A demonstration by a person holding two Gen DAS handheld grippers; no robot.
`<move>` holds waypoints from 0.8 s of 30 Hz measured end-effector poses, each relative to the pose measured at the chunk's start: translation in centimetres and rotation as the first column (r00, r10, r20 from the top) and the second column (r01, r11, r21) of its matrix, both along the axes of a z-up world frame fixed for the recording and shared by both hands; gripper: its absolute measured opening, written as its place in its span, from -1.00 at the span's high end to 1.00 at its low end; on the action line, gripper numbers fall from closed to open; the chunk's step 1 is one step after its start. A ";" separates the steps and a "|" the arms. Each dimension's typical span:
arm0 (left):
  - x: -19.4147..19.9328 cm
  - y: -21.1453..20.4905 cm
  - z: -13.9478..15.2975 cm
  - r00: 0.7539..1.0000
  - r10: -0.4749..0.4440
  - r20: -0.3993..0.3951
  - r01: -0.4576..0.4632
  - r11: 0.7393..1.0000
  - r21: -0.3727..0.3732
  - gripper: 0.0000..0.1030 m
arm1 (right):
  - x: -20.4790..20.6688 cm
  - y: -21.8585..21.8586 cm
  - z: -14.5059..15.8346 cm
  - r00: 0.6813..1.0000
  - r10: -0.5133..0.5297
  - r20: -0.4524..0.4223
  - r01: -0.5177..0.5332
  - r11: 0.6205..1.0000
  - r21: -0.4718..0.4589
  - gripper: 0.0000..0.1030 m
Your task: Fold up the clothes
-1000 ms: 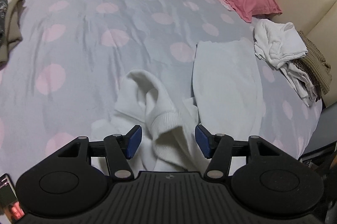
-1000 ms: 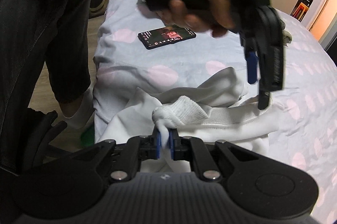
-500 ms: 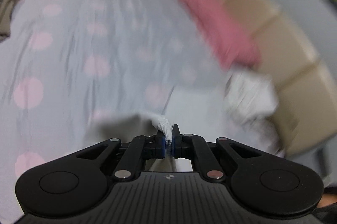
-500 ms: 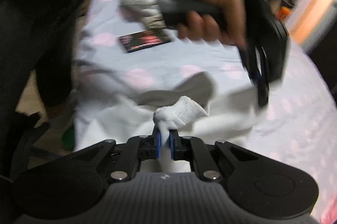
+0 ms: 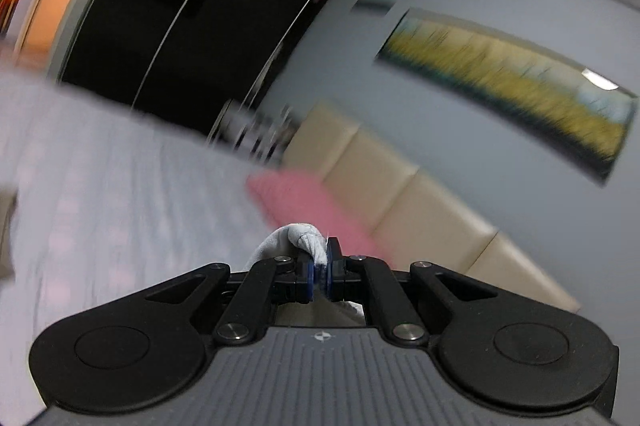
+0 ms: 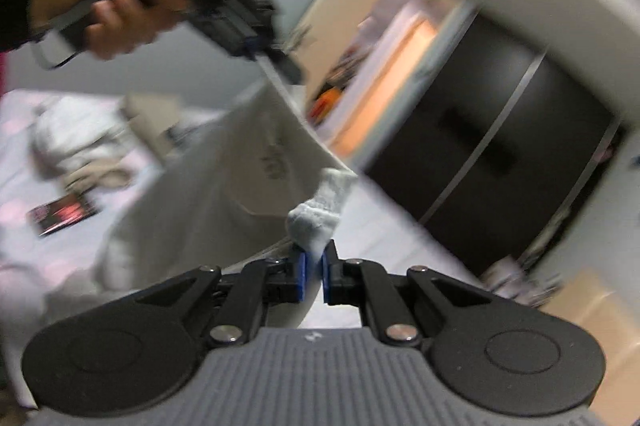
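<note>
- While both tools are raised over the bed, the white knit sweatshirt with ribbed cuffs [image 6: 240,162] hangs stretched between them, its long axis running from one clamped end to the other.
- Your right tool [image 6: 313,272] has its blue pads drawn narrow on a bunched ribbed end of the sweatshirt, which bulges up just ahead of the pads.
- Your left tool [image 5: 319,272] is likewise pinched tight on a small twist of the same white fabric; in the right wrist view it sits above and to the left of the right tool, gripped by your hand [image 6: 116,6], with cloth trailing down from its tip.
- From the right tool, the body of the sweatshirt falls away forward and to the left, sagging towards the grey bedcover with pale pink dots [image 5: 100,186] below.
- Neither tool is nearer the garment; each holds one end, so what matters is keeping the span between them taut and level.
- Judging from this, the garment is airborne and spread, which would suit laying it flat on the bed, though blur hides how its lower edge hangs.
- A dark phone with a lit screen [image 6: 62,214] lies on the cover, below and left of the cloth.
</note>
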State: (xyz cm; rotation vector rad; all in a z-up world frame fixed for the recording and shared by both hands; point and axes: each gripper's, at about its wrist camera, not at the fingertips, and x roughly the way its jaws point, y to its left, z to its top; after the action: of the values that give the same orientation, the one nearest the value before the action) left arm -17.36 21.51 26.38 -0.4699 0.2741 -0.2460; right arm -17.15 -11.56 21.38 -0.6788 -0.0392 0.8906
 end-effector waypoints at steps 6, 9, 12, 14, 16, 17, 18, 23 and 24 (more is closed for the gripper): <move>-6.4 -3.3 8.8 0.972 0.000 0.235 -0.018 0.997 0.075 0.93 | -4.7 -4.3 7.8 0.961 -0.076 0.265 0.026 0.982 0.187 0.91; -9.5 -5.2 11.6 0.953 -0.014 0.303 -0.025 0.992 0.125 0.93 | -7.3 -5.7 10.2 0.918 -0.100 0.384 0.014 0.975 0.223 0.91; -11.3 -6.6 13.2 0.939 -0.031 0.342 -0.023 0.988 0.152 0.93 | -9.2 -7.1 12.0 0.881 -0.109 0.461 -0.007 0.970 0.243 0.91; -12.0 -7.4 14.0 0.934 -0.042 0.355 -0.019 0.986 0.168 0.93 | -10.1 -8.1 12.9 0.859 -0.114 0.500 -0.020 0.967 0.255 0.92; -12.7 -8.1 14.7 0.929 -0.053 0.367 -0.016 0.983 0.183 0.93 | -11.2 -8.9 13.7 0.832 -0.125 0.540 -0.026 0.964 0.263 0.92; -13.1 -8.5 15.1 0.926 -0.059 0.374 -0.014 0.982 0.190 0.93 | -11.7 -9.3 14.2 0.824 -0.125 0.553 -0.031 0.964 0.265 0.92; -13.4 -8.9 15.5 0.923 -0.065 0.380 -0.013 0.980 0.198 0.93 | -12.2 -9.7 14.7 0.815 -0.126 0.566 -0.036 0.963 0.267 0.92; -12.6 -9.8 14.9 0.937 -0.087 0.339 0.017 0.979 0.204 0.92 | -13.5 -11.3 16.7 0.767 -0.149 0.624 -0.032 0.963 0.269 0.92; -11.5 -9.7 13.9 0.948 -0.085 0.305 0.023 0.979 0.201 0.92 | -13.2 -11.4 16.9 0.767 -0.155 0.623 -0.024 0.963 0.270 0.95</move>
State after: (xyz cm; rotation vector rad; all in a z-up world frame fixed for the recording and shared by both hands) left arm -28.89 11.76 40.24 -0.2237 -0.0008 -0.3394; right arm -30.33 -22.94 38.26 -0.7012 -0.7389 0.5316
